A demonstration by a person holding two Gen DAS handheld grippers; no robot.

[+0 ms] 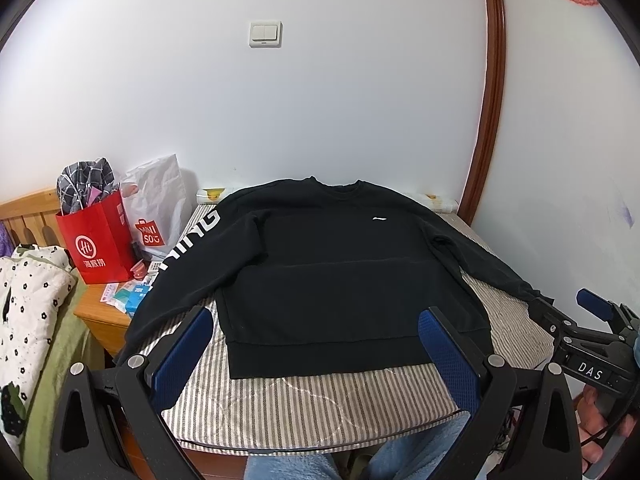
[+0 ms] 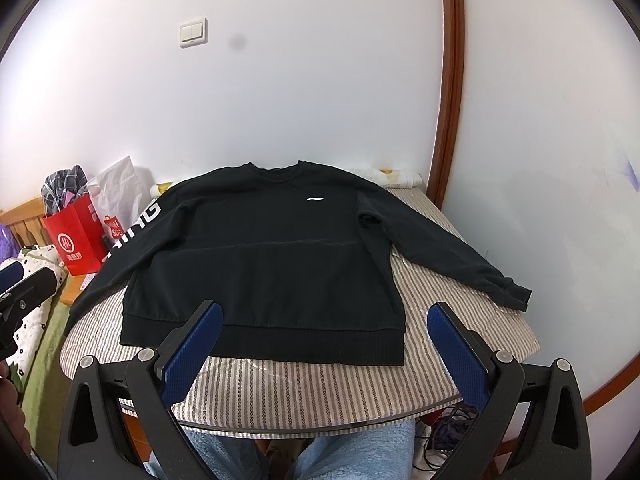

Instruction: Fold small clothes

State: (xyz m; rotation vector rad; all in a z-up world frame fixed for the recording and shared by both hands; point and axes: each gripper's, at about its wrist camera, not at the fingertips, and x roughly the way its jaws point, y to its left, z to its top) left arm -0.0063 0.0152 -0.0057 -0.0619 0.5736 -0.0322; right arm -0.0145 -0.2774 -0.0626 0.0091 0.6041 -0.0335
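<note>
- Blue textured pads are seen on both fingers of the left gripper (image 1: 316,330), which is held spread wide with nothing between the jaws; the right gripper (image 2: 324,322) is likewise released and empty.
- Beneath both, light-blue fleece-covered knees (image 2: 360,448) of the person are visible.
- "DAS" is read on the right gripper's body in the left wrist view.
- Just ahead of the jaws, a striped table cover (image 2: 320,392) is spread.
- On it a black sweatshirt (image 2: 260,264) is laid flat, hem nearest the jaws, sleeves spread outward; a small white logo (image 2: 314,199) is printed on the chest and large white letters, partly read as "ING", on one sleeve.
- Farther, left of the jaws, a red paper bag (image 1: 100,246) with Chinese characters and a white "MINISO" bag (image 1: 154,208) are stood.
</note>
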